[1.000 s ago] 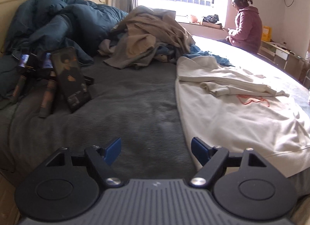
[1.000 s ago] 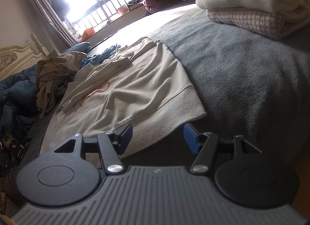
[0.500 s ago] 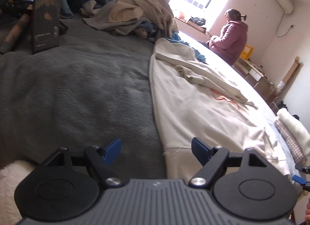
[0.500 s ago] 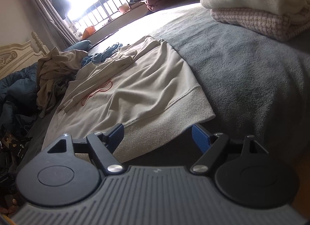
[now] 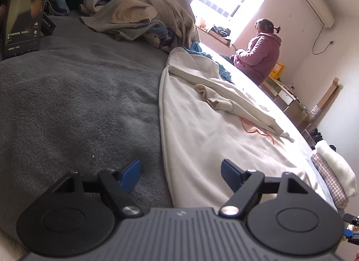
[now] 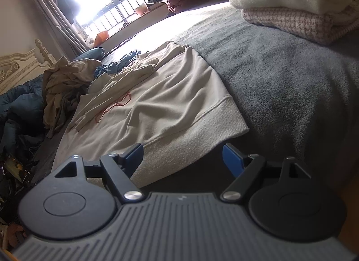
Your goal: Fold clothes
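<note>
Sweatshirt (image 5: 202,126), cream with an orange line drawing on its front, lies spread flat on the grey bed (image 5: 78,103), its ribbed hem at the near edge of the bed. The left tongs (image 5: 180,172) stand wide open and empty, low over the bed, straddling the sweatshirt's long side edge: one blue tip over the grey blanket, the other over the cream cloth. The right tongs (image 6: 182,156) are also wide apart and hold nothing, hovering at the near edge of the bed by the hem's corner, with one tip in front of the ribbed band. A sleeve is folded across the sweatshirt's chest. Toward the headboard a heap of beige clothes (image 5: 145,14) sits beside a blue garment (image 5: 199,51). A folded stack (image 6: 303,7), white over pink check, rests on the bed's right side. A person in a pink jacket (image 5: 260,56) sits at the far edge by the window.
</note>
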The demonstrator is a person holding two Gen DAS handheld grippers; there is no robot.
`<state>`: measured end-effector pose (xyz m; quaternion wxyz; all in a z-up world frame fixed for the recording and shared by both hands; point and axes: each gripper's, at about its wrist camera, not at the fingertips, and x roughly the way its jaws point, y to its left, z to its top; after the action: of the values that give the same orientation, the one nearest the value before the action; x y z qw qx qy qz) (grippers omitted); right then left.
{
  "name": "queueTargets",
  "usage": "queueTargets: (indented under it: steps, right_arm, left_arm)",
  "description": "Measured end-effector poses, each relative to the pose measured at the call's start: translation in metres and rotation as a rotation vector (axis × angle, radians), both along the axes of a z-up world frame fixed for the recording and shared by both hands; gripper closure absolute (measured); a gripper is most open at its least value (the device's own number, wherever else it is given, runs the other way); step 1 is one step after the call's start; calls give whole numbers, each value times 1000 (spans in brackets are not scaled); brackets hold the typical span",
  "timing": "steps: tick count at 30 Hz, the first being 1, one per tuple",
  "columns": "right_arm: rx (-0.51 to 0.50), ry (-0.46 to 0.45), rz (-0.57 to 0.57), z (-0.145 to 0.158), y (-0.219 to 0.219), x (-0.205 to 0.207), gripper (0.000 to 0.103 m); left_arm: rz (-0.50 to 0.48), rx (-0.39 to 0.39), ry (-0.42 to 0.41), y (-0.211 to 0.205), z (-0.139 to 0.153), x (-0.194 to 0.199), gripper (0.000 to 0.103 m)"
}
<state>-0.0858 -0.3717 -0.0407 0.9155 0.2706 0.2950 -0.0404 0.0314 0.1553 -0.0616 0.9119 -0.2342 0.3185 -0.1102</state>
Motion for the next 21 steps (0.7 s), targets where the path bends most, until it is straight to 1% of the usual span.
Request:
queueTargets:
  steps: [1, 5, 8, 12, 16, 19, 21]
  right_arm:
    - [2, 0, -1, 0, 0, -1, 25]
    - [5, -5, 1, 0, 1, -4, 25]
    - [14, -1, -4, -4, 1, -7, 24]
    - [46, 10, -12, -11, -2, -6, 24]
    - [74, 4, -9, -13, -4, -6, 24]
    - [77, 5, -2, -13, -4, -5, 24]
    - [74, 8, 4, -12, -4, -4, 24]
  left_arm:
    - [0, -4, -2, 0, -1, 4, 26]
    - [-31, -55, 7, 4, -6, 7, 26]
    - [-62, -79, 14, 3, -8, 3, 26]
    - [-94, -136, 24, 1, -10, -5, 26]
    - [-104, -195, 20, 1, -15, -9, 26]
    - [-99, -196, 38, 6, -11, 8, 33]
    - [-98, -216, 59, 9, -12, 21, 34]
